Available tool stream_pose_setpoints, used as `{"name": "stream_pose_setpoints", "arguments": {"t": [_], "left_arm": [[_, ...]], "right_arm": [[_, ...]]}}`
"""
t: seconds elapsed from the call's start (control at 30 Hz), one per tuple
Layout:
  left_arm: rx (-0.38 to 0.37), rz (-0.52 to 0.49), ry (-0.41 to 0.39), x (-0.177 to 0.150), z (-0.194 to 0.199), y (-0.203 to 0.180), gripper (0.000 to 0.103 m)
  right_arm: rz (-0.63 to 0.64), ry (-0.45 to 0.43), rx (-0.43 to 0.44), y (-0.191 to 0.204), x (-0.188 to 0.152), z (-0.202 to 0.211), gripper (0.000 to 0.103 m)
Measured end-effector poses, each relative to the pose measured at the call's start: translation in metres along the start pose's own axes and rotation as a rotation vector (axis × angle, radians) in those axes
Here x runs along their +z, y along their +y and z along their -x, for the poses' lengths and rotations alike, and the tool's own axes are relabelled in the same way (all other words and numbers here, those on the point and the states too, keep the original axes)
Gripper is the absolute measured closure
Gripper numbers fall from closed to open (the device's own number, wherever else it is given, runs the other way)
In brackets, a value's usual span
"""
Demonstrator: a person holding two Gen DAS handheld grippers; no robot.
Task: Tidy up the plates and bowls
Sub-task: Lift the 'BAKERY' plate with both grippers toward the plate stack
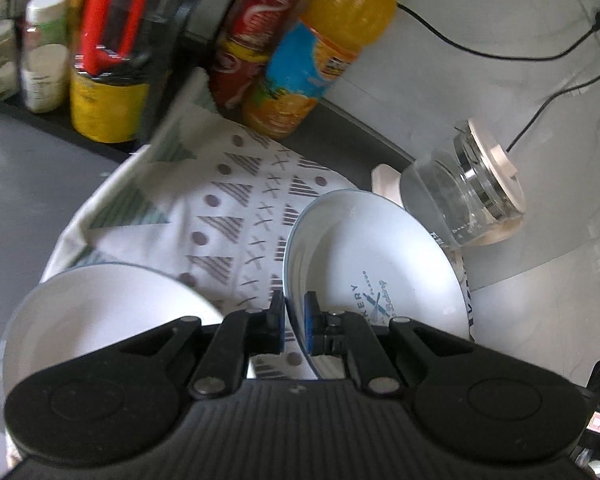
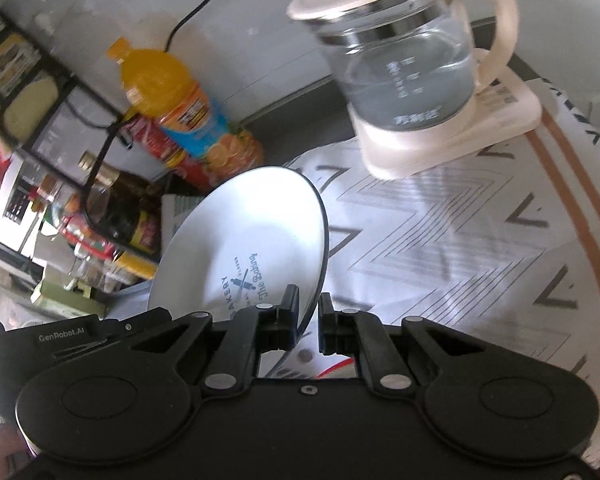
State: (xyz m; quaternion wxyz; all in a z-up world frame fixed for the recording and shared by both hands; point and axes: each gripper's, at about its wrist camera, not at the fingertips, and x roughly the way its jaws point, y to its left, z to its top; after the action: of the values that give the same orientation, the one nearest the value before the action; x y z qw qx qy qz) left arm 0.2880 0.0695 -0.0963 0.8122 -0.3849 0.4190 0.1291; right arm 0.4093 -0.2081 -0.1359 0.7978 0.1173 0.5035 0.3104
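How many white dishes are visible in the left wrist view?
2. A printed plate stands in the left tool, gripped at its rim; a plain dish is at lower left, partly behind the tool. More may be hidden.

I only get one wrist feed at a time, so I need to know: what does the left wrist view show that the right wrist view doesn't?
Only the left wrist view: a second plain white plate at lower left, the left gripper shut on the rim of a printed bakery plate, and a triangle-patterned cloth.

Only the right wrist view: the right gripper shut on a bakery plate, the kettle's cream base, and a zigzag-patterned cloth.

Both: the orange juice bottle, the glass kettle, and a power cable.
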Motion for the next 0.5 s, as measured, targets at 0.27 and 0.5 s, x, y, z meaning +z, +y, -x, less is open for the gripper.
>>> {"name": "stream_pose_setpoints", "arguments": {"t": [0.27,0.5], "left_arm": [[0.017,0.035,-0.017,-0.014,0.030,0.042,0.096],[0.028,0.062,-0.015,-0.029,0.046,0.073,0.096]], "right_arm": [[0.052,0.023,0.016,0.038,-0.032,-0.003,0.093],[0.069,0.046,0.013,0.062,-0.062,-0.007,0.093]]}}
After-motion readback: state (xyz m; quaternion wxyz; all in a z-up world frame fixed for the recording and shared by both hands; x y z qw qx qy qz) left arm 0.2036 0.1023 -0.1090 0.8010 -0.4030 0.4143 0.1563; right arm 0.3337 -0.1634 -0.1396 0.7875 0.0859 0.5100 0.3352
